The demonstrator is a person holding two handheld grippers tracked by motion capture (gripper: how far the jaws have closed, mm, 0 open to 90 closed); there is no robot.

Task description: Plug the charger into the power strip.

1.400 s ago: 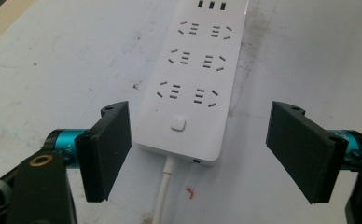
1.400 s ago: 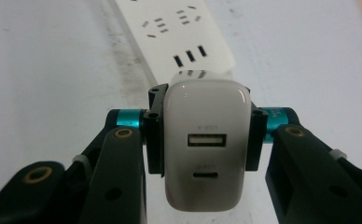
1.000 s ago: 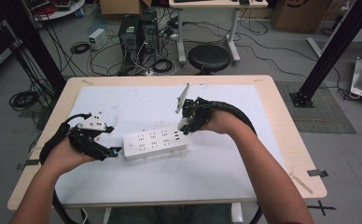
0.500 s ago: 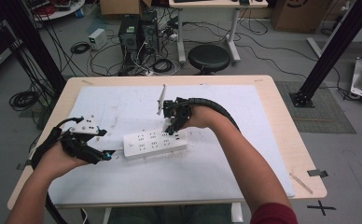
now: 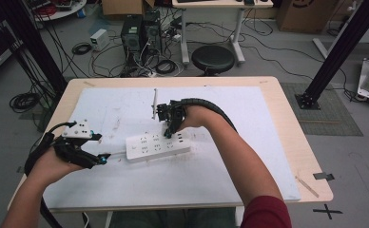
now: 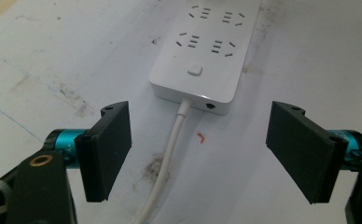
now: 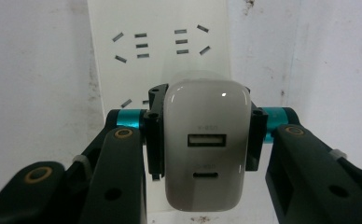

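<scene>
Two claws are at work here. My right claw (image 7: 205,140) is clamped on a white charger (image 7: 206,144), holding it just above the power strip (image 7: 158,42), whose sockets lie straight ahead of the jaws. My left claw (image 6: 207,154) stands apart, empty, with the strip's cable (image 6: 170,154) running between its jaws and the switch end just beyond them. I judge this the plug-in step: next I must line the charger's prongs over a socket and press down, steadying the strip if it slides.

Open left claw (image 6: 198,156) faces power strip (image 6: 202,51), cord (image 6: 170,154).
</scene>
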